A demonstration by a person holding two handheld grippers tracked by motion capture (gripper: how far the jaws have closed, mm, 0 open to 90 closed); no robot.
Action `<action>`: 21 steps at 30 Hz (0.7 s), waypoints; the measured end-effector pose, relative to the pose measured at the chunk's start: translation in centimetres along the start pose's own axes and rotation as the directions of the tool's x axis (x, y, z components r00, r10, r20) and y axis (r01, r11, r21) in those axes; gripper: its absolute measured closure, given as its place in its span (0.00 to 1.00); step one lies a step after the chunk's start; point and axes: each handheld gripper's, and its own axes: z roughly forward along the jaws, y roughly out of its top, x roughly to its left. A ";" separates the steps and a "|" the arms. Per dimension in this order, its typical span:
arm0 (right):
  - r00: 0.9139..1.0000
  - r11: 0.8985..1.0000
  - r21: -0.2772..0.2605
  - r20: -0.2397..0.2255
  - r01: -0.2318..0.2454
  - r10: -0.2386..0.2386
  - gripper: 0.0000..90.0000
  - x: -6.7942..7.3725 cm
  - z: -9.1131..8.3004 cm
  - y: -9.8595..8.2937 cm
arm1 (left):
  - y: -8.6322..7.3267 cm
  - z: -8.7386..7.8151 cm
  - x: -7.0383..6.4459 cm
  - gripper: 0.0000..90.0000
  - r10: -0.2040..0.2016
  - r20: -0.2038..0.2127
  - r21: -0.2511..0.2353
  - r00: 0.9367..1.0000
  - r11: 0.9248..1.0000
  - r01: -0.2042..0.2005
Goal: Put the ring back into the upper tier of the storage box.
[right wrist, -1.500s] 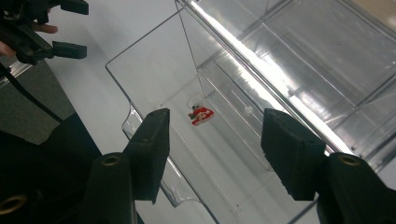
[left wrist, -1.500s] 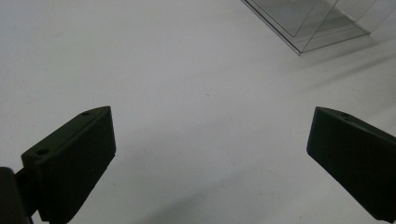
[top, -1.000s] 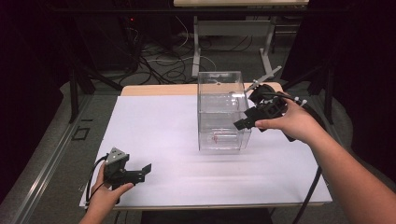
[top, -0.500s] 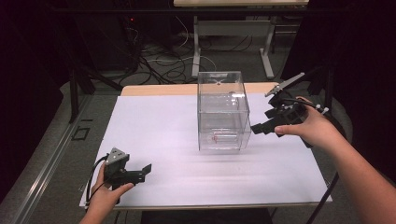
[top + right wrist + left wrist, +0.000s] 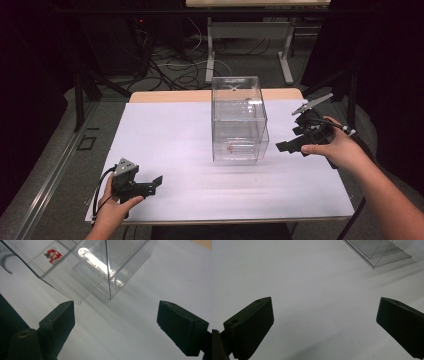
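Note:
A tall clear plastic box (image 5: 238, 120) stands upright on the white table (image 5: 175, 135), a small red sticker (image 5: 231, 148) low on its front. In the right gripper view the box's corner (image 5: 109, 270) and sticker (image 5: 53, 254) lie just beyond the jaws. My right gripper (image 5: 290, 146) hovers to the right of the box, apart from it, open and empty (image 5: 115, 322). Near the front left edge, my left gripper (image 5: 150, 185) stands open with nothing between its jaws (image 5: 324, 317); a bottom corner of the box (image 5: 382, 252) is far off.
A wooden strip (image 5: 170, 96) edges the table's far side. Beyond it are cables (image 5: 175, 65) on the floor and a metal stand (image 5: 287, 50). Bare white surface lies between the two grippers.
My right gripper let go of the box's side and drew back to the right, away from it. The left gripper stayed put.

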 end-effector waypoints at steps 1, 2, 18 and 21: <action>1.000 1.000 0.000 0.004 0.001 -0.001 0.16 -0.1 0.3 -0.3 | 0.0 0.0 0.0 0.02 0.001 0.000 0.000 1.000 1.000 -0.001; 1.000 1.000 0.003 0.002 -0.004 0.004 0.15 -0.2 0.5 -0.6 | 0.0 0.0 0.0 0.02 0.001 0.000 0.000 1.000 1.000 -0.001; 0.999 0.999 -0.018 0.019 -0.029 0.029 0.07 0.0 4.5 -5.0 | 0.0 -0.1 0.1 0.02 0.003 -0.003 0.001 1.000 1.000 -0.003; 0.999 0.999 -0.018 0.019 -0.042 0.043 0.06 0.2 5.1 -5.6 | 0.0 -0.1 0.1 0.02 0.003 -0.003 0.001 1.000 1.000 -0.003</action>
